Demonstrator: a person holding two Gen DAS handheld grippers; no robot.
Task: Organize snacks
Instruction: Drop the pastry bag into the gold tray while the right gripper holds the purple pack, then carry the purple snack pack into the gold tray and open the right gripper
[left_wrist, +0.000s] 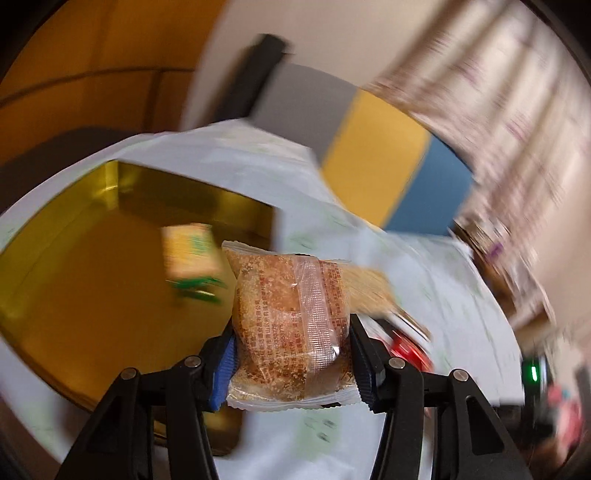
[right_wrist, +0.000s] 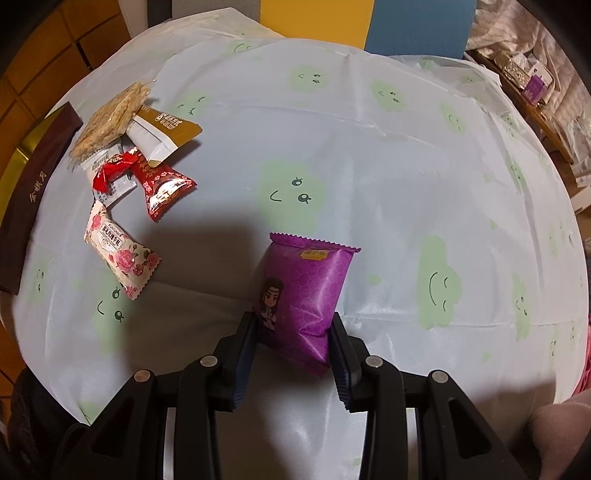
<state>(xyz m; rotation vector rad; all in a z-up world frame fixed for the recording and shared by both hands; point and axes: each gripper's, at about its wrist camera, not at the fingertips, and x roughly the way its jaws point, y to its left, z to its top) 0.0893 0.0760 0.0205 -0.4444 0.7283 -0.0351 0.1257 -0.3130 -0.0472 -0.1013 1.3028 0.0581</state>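
In your left wrist view, your left gripper (left_wrist: 291, 350) is clamped on a clear-wrapped brown pastry (left_wrist: 291, 325), held just right of the gold tin (left_wrist: 92, 295). Inside the tin lies one yellow-and-green packet (left_wrist: 192, 254), so sorting looks barely begun, with one snack boxed and this pastry likely second. The view is blurred, so other contents are unclear.

In your right wrist view, your right gripper (right_wrist: 291, 354) grips one purple packet (right_wrist: 306, 295) over the near middle of the desk (right_wrist: 369, 166). On the far left sit about six loose snacks: a crumbly bar (right_wrist: 107, 118), a gold-and-white packet (right_wrist: 162, 133), two red packets (right_wrist: 162, 188), a white one partly hidden beneath them and a rose-printed packet (right_wrist: 118, 254). A dark brown lid (right_wrist: 33, 192) lies at the left edge.
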